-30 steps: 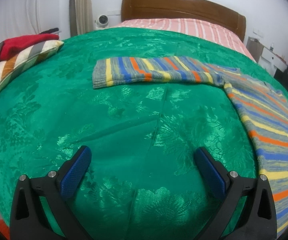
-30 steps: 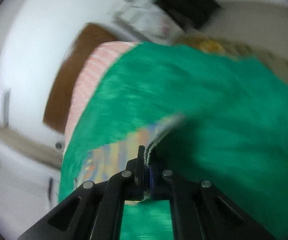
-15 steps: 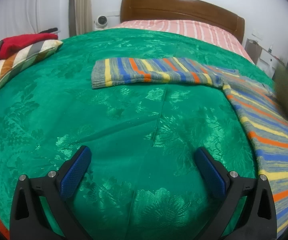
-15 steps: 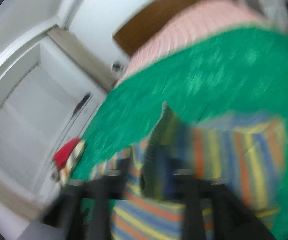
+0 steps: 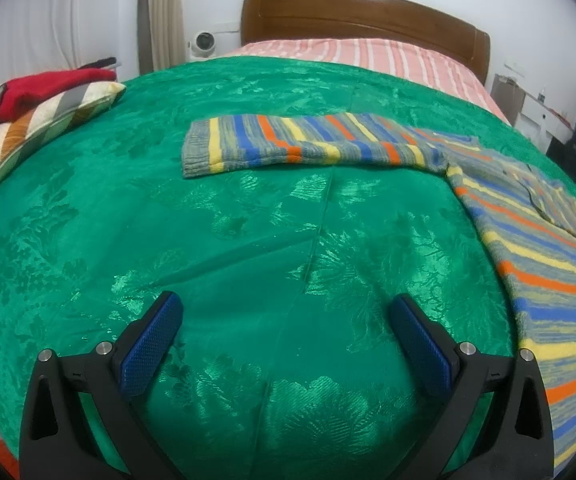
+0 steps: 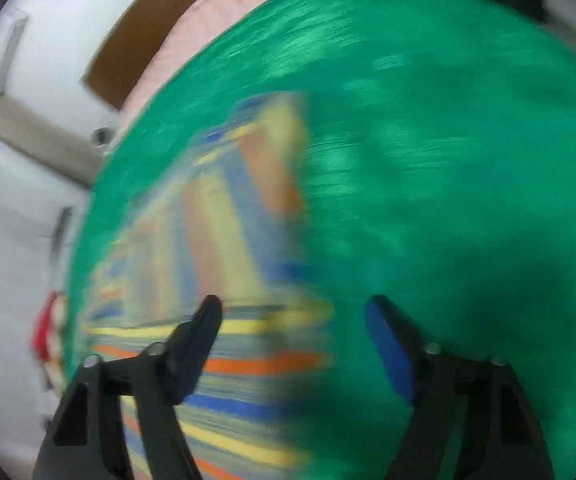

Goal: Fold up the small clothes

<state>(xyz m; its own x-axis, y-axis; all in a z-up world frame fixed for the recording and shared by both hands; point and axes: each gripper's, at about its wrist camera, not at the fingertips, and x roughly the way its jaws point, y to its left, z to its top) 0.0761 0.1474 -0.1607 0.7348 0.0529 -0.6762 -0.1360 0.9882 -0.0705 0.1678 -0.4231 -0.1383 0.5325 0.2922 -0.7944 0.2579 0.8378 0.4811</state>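
Note:
A knit sweater [image 5: 548, 272] striped in blue, orange, yellow and grey lies flat on the green bedspread [image 5: 168, 220]. One sleeve [image 5: 308, 142] stretches out to the left, and a folded layer rests on the body at the right. My left gripper [image 5: 286, 304] hovers open over bare bedspread, well short of the sleeve. In the blurred right wrist view, my right gripper [image 6: 293, 306] stands wide over the sweater's [image 6: 228, 220] right edge. Its jaws are closing, and no cloth is pressed between them.
A striped pillow [image 5: 36, 120] with a red cloth [image 5: 48, 84] on it lies at the bed's left edge. The wooden headboard [image 5: 364, 16] and pink striped sheet [image 5: 368, 56] are at the far end. A white desk [image 5: 544, 116] stands beyond the right side.
My right gripper, shut on a sweater edge a second ago, has let go and swung across with its jaws apart. The left gripper has kept still.

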